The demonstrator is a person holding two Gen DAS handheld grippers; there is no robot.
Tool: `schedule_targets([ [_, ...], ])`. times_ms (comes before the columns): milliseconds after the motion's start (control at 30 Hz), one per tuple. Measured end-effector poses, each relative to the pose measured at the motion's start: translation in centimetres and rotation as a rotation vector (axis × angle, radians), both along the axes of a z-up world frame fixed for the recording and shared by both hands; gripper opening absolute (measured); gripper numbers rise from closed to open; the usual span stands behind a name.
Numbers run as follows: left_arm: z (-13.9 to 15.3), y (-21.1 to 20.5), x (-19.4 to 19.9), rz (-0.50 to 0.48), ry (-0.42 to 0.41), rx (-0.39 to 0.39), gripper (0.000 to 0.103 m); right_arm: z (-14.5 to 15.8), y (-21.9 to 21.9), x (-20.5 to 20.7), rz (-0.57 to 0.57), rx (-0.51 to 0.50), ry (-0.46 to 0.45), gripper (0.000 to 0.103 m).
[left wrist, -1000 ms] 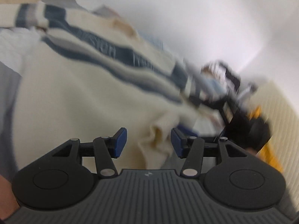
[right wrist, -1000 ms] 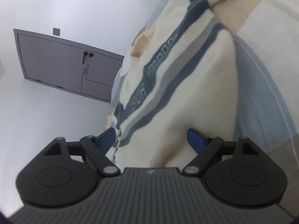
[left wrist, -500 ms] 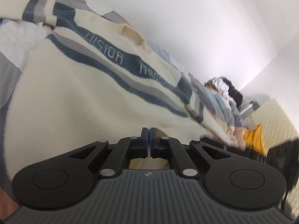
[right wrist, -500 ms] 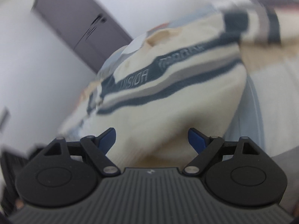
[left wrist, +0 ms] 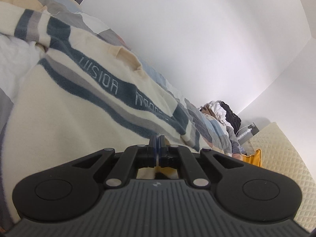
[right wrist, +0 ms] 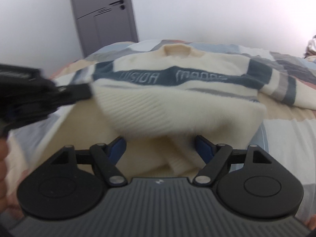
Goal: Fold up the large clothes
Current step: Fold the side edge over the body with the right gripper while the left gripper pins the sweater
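Sweater (right wrist: 177, 106) on bed (right wrist: 286, 130), left gripper (left wrist: 157, 144) pinching its edge — right gripper (right wrist: 161, 148) closing, angled down

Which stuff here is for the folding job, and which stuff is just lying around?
For the job:
- cream striped sweater
- left hand-held gripper, shut on the sweater's hem
- right hand-held gripper, jaws closing around the hem, not pressing it yet

Just lying about:
- patchwork bedspread
- pile of clothes
- yellow cloth
- grey door
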State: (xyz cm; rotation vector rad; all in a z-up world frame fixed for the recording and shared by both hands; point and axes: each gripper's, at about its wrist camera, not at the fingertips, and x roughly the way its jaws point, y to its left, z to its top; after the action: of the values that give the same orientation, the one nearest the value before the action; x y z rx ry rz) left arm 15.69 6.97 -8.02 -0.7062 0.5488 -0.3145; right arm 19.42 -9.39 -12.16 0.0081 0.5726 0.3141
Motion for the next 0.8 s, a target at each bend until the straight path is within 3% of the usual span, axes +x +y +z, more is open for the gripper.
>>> schedule_targets([
  [100,-0.1,0.3,0.0,-0.004,-0.007,-0.004,0.002,-0.8,1.2,0.8,-0.068,-0.067,-0.05,0.059],
  [167,0.0,0.6,-0.2,0.005,-0.021,0.0,0.001,-1.1,1.6,1.3,-0.102,-0.096,-0.072,0.054],
  [233,0.1,1.4,-0.5,0.024,-0.038,-0.018,0.001,-0.8,1.4,1.6,-0.151,-0.124,-0.079,0.023],
  [433,0.2,2.2,-0.9,0.038,-0.036,-0.055,0.001,2.6,-1.9,-0.5,-0.112,-0.074,-0.049,0.017],
  [533,0.0,1.0,-0.7,-0.002,-0.02,-0.014,0.001,4.8,-3.6,-1.6,-0.096,-0.076,-0.016,0.016],
  [667,-0.5,-0.5,-0.7,-0.054,0.0,0.03,0.001,7.0,-6.7,-2.4,-0.075,-0.051,0.105,0.013],
  [767,-0.8,-1.3,-0.6,-0.08,0.015,0.06,0.001,7.7,-8.9,-3.2,-0.052,-0.086,0.2,0.01],
  [800,-0.9,-1.5,-0.6,-0.085,0.02,0.068,0.001,7.7,-9.6,-3.5,-0.05,-0.098,0.235,0.003],
])
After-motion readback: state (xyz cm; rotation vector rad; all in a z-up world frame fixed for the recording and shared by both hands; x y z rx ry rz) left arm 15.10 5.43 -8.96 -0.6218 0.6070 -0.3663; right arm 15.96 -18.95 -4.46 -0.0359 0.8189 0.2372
